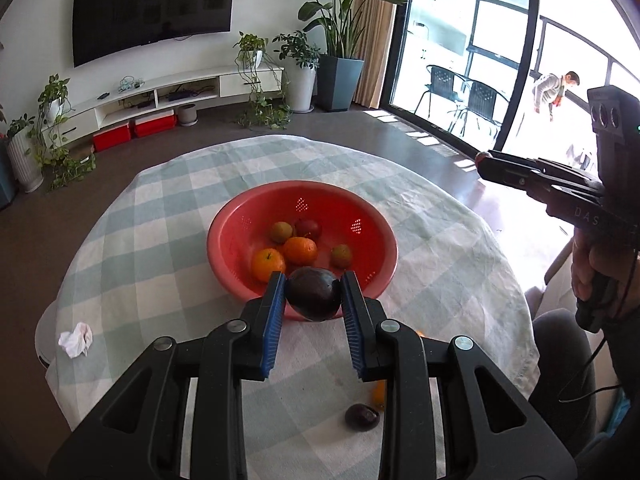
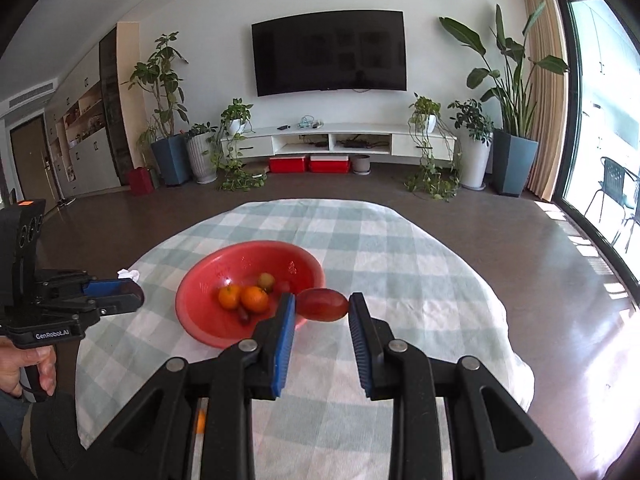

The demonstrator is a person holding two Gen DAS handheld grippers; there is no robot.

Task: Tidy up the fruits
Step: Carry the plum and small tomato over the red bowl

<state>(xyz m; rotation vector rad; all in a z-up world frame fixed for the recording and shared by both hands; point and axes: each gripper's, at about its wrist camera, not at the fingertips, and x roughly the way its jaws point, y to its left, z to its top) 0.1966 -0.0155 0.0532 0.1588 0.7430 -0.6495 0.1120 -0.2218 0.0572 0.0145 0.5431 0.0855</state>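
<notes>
Dark fruit (image 1: 313,293) pinched in left gripper (image 1: 313,286); right gripper (image 2: 322,305) pinches red fruit (image 2: 323,304), seemingly above bowl (image 2: 192,300)

Black hand-held gripper (image 1: 313,280), blue ribbed pads, silver screws.

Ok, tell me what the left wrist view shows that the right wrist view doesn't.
Only the left wrist view: the left gripper shut on a dark purple fruit, another dark fruit lying on the cloth near the camera, and a person on the balcony.

Only the right wrist view: the right gripper shut on a red fruit, and a door at far left.

Both: the red bowl holding two oranges and smaller fruits, the crumpled tissue, the TV.
</notes>
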